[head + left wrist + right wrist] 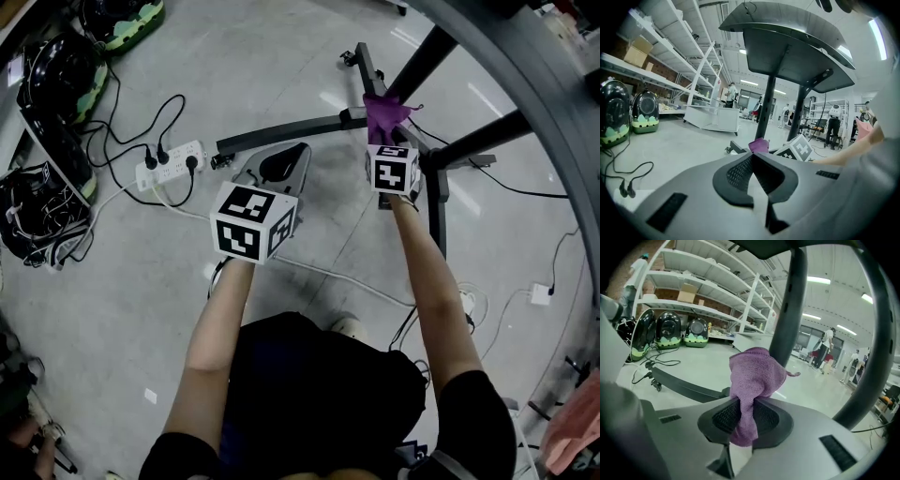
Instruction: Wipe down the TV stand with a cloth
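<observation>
The TV stand's black base leg (pixel 281 133) curves across the grey floor, and its posts (pixel 427 56) rise at the upper right. My right gripper (pixel 382 133) is shut on a purple cloth (pixel 384 112), held at the joint where the legs meet the post. In the right gripper view the cloth (pixel 752 376) bunches up out of the right gripper (pixel 746 401) beside the post (pixel 790 310). My left gripper (pixel 302 148) hovers left of it above the floor, near the curved leg. In its own view the left gripper (pixel 753 155) is shut on nothing, and the cloth (pixel 759 144) shows ahead.
A white power strip (pixel 171 164) with black and white cables lies on the floor to the left. Dark dome-shaped carriers (pixel 56 75) stand at the far left under shelving (pixel 670 51). A white adapter (pixel 540 293) lies at the right. People (pixel 833 124) stand far off.
</observation>
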`<state>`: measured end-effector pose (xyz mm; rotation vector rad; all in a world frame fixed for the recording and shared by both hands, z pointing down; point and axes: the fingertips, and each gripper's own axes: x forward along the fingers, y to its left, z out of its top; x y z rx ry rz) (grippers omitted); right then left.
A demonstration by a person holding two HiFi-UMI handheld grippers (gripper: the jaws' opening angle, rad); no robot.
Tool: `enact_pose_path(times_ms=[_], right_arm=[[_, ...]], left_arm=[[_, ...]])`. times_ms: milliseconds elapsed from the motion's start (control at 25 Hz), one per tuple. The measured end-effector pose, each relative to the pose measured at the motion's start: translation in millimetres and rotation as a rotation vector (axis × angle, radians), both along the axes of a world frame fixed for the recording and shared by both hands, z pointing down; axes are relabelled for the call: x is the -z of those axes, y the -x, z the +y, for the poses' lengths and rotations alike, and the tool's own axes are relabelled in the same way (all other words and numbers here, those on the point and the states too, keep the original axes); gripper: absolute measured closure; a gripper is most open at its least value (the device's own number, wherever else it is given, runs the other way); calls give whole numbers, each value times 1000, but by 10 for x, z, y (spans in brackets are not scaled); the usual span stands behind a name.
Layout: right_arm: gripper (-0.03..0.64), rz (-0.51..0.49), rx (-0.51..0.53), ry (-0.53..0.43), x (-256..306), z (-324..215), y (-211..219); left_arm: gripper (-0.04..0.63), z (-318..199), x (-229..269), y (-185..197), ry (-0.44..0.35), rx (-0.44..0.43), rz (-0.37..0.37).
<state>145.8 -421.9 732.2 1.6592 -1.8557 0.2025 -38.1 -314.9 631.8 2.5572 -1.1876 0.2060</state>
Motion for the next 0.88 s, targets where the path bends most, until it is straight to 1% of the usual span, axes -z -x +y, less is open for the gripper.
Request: enact_pose_path(times_ms=[160, 240, 360, 440, 520, 720, 880], right_arm=[[535, -29, 136, -6, 92, 62, 632], [535, -67, 218, 15, 88, 76, 1006], [535, -133, 355, 87, -5, 134, 1636], [535, -158, 442, 143, -116, 188, 2053], [535, -170, 506, 189, -232, 226, 2422], [535, -207, 596, 279, -440, 296, 3141], [535, -171, 626, 334, -629, 276, 3469]], left_arm=[[591, 93, 1, 169, 1, 14, 4], [591, 121, -18, 306, 5, 34, 4], [591, 158, -86, 559, 19, 79, -3], [591, 199, -139, 752, 30, 112, -15], [591, 245, -194, 951, 39, 141, -40], [591, 349, -287, 1422, 55, 216, -90], [591, 404, -333, 1676, 66, 261, -121]])
